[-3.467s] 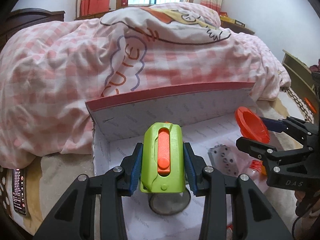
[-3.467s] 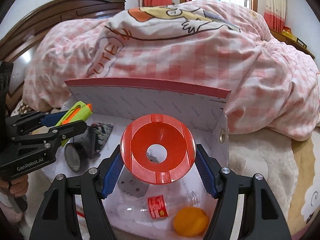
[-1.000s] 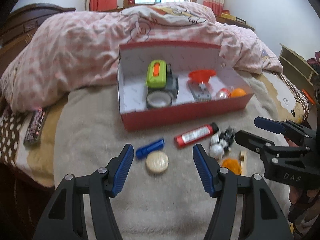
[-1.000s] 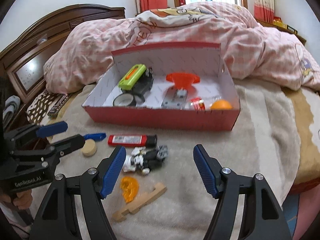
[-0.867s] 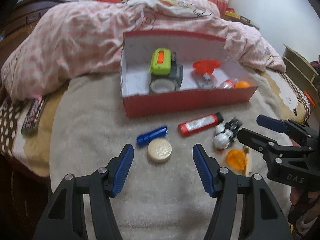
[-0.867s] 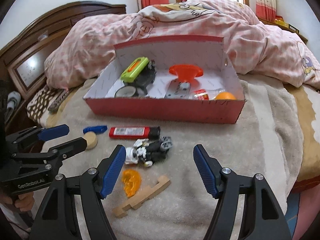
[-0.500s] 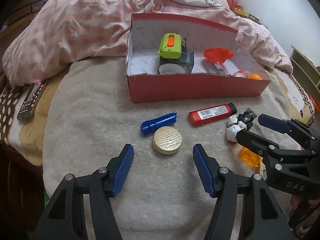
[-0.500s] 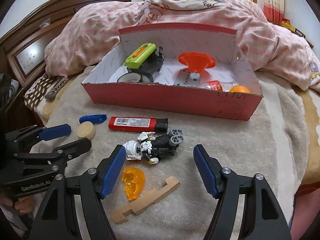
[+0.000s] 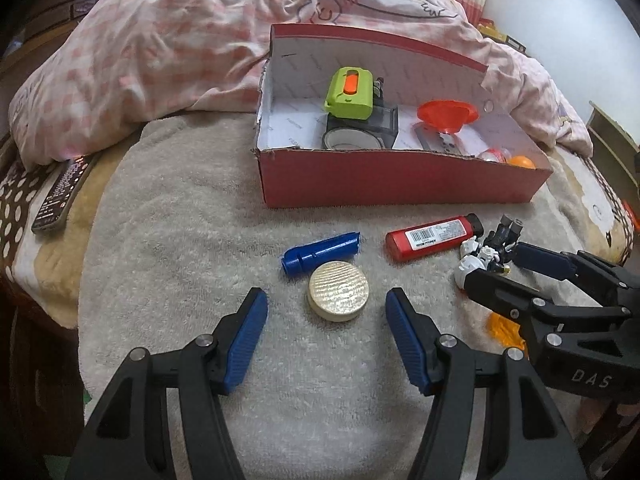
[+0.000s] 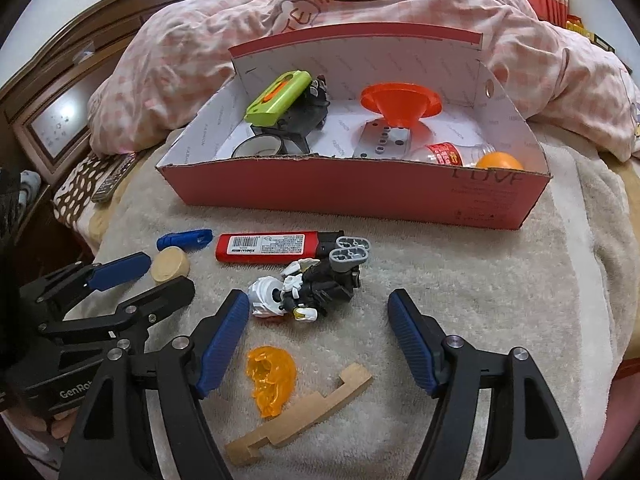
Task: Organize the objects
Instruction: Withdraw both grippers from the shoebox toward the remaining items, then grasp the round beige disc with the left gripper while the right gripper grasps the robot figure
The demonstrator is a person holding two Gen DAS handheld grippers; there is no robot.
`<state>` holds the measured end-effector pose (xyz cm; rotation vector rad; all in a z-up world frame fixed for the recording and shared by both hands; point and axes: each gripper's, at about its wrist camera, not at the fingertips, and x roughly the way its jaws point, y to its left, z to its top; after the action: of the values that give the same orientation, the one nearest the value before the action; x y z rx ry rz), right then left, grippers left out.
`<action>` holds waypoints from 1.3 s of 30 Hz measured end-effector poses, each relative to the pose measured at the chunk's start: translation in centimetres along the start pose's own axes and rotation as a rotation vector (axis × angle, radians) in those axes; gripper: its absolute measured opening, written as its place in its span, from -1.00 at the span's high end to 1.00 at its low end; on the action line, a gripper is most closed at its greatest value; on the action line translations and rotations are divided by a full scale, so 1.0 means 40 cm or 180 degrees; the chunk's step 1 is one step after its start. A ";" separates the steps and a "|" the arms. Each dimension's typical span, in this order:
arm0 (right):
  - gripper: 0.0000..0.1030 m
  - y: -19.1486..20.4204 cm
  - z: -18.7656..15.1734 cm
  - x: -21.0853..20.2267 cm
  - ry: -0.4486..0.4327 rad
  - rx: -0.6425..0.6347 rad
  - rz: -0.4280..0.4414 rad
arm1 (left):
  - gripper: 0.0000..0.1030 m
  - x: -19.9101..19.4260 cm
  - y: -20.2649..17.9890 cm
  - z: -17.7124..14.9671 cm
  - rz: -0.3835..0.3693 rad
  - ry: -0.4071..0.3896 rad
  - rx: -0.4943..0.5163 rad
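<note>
My left gripper (image 9: pixel 326 320) is open and empty, its fingers either side of a round cream disc (image 9: pixel 339 291) on the grey towel. A blue cylinder (image 9: pixel 320 254) lies just beyond the disc, a red lighter (image 9: pixel 434 236) to its right. My right gripper (image 10: pixel 318 328) is open and empty, just short of a black-and-white toy robot (image 10: pixel 310 282). An orange translucent piece (image 10: pixel 272 378) and a wooden piece (image 10: pixel 304 410) lie between its fingers. The red box (image 10: pixel 360 194) holds a green gadget (image 10: pixel 278 98), tape roll, orange funnel (image 10: pixel 400 106), bottle and orange ball.
A pink checked duvet (image 9: pixel 160 52) is heaped behind the box. A remote control (image 9: pixel 60 194) lies at the bed's left edge. A wooden headboard (image 10: pixel 72 80) stands at the left. The towel (image 10: pixel 480 280) extends right of the toy robot.
Both grippers let go of the green gadget and the funnel in the box, drew back, then came down and forward toward the loose items on the towel.
</note>
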<state>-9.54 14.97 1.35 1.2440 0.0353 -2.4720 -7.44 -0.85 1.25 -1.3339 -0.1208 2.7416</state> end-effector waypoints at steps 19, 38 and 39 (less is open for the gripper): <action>-0.42 -0.018 0.013 0.006 0.0039 0.0145 0.0060 | 0.41 -0.010 -0.007 -0.001 0.0062 -0.0058 0.0127; -0.20 -0.022 -0.023 -0.015 -0.0179 0.0140 -0.0096 | 0.41 -0.070 -0.025 0.016 -0.0068 -0.0245 0.0170; -0.20 -0.022 -0.023 -0.022 -0.0208 0.0151 -0.0103 | 0.40 -0.077 -0.028 0.024 -0.0065 -0.0272 0.0180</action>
<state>-8.64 16.25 1.35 1.1897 -0.0207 -2.5536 -6.23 -0.11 4.36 -1.1956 -0.0619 2.7637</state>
